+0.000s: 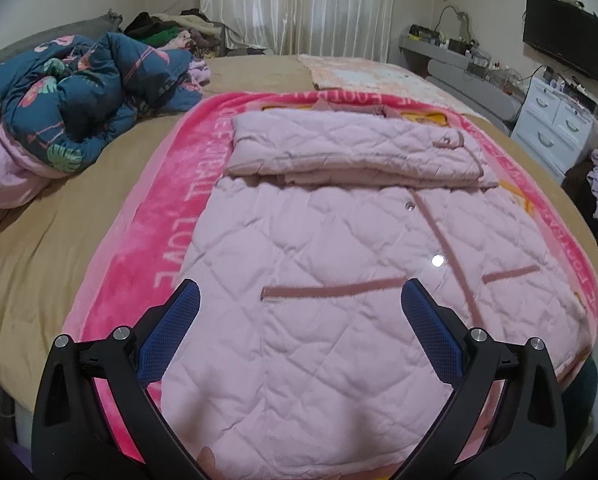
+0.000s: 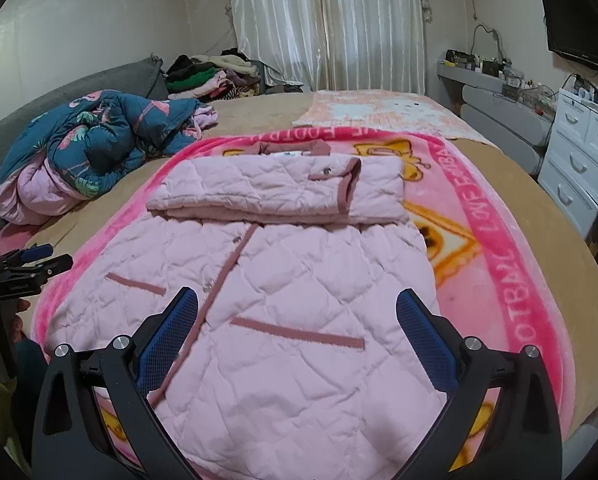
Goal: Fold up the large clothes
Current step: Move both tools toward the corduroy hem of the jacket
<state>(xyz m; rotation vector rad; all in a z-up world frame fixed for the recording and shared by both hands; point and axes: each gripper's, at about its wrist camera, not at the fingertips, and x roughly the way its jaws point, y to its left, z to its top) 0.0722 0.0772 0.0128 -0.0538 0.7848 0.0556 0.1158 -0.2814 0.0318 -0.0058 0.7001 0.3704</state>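
Pale pink quilting is filling both views: the padded coat (image 1: pixel 339 280) is lying front-up on a bright pink blanket (image 1: pixel 155 248) on the bed (image 1: pixel 59 240), its sleeves (image 1: pixel 351 148) already folded across the chest at the far end. The left gripper (image 1: pixel 299 320) is hovering over the near hem with its jaws spread wide and nothing between them; the right gripper (image 2: pixel 297 332) is doing the same over the near right part of the coat, equally empty.

The padding looks thick and springy, so a shallow pinch at the hem is likely to be catching only the top layer, leaving the back panel dragging as the fold is being carried over. The plush blanket is sitting directly under the hem, and a deep bite may be gathering it along with the coat. Uneven lifting between the two sides could be skewing the fold or tipping the stacked sleeves off.

The hem edge itself is slipping out of view beneath both grippers, so its exact line is hard to judge. The collar (image 2: pixel 291 147) is mostly hiding behind the sleeves. In the right view the left gripper is cut off at the left edge.
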